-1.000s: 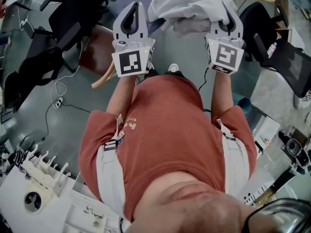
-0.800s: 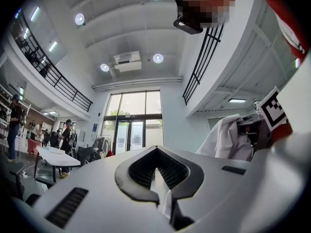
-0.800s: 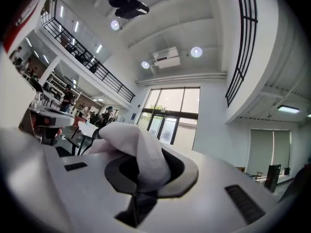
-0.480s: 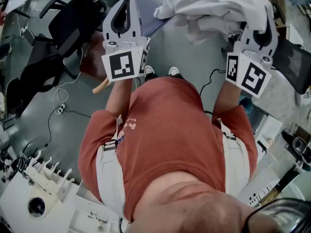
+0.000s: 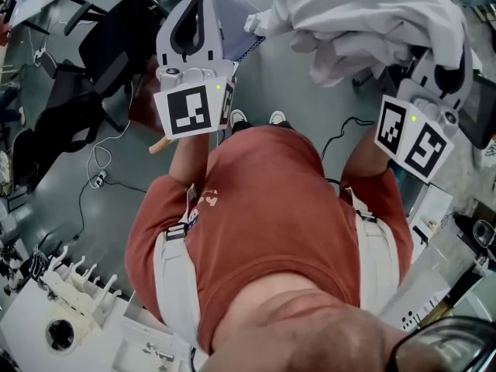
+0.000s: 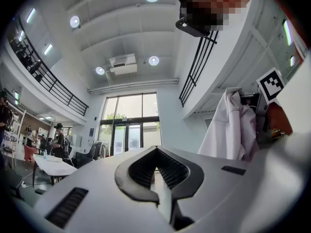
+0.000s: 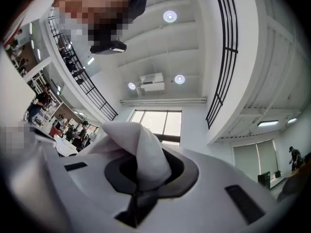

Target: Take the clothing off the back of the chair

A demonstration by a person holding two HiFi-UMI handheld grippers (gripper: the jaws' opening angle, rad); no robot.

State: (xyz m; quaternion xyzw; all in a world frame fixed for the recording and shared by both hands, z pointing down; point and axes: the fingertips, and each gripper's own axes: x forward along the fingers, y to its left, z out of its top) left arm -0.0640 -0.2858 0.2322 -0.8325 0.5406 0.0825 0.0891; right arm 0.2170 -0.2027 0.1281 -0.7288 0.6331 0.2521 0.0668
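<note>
White garment cut off at top edge; drapes over right tool, hiding its tips.

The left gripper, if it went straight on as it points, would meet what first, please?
Nothing near: ahead of the left gripper the way looks free, probably as far as the distant glass doors.

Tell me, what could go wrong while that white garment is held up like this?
1. Only the right gripper pinches the garment, by one small fold. The left gripper is shut and empty, so the cloth might slip free.
2. The garment's loose bulk hangs near a black chair and could snag.
3. A cable lies by the person's feet and might trip them.
</note>
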